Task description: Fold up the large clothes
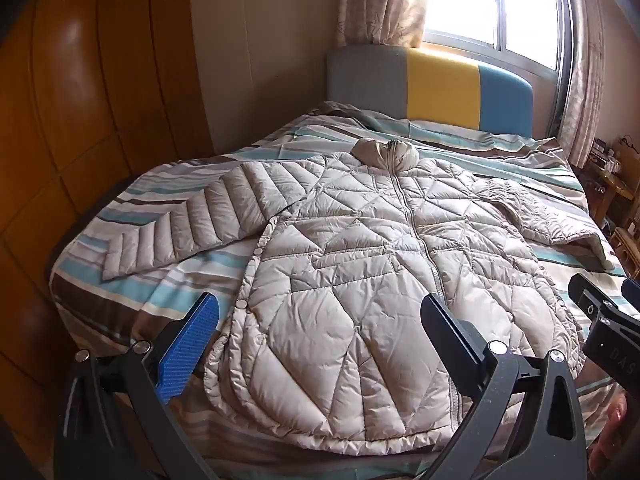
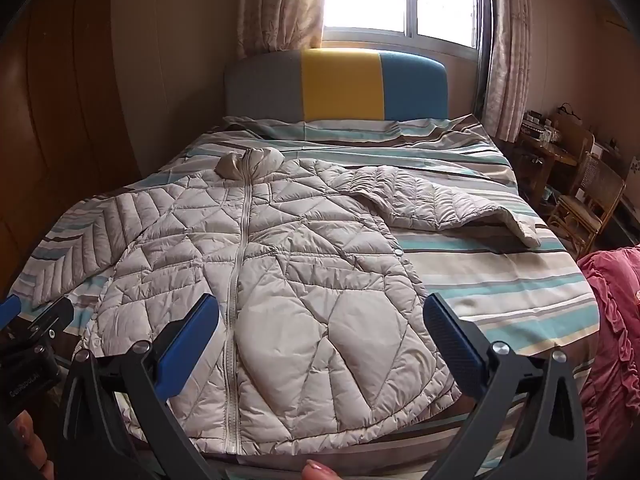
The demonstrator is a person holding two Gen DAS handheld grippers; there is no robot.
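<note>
Bedroom, striped bed: quilted jacket spread flat, zipped, unfolded; folding not begun. Left gripper, right gripper: released, empty.

Left hand-held gripper jaws wide apart, right hand-held gripper likewise, both angled downward

Pale lettering is showing on the right gripper body, too distorted to read. Small print is showing on the left gripper body, equally illegible.
</note>
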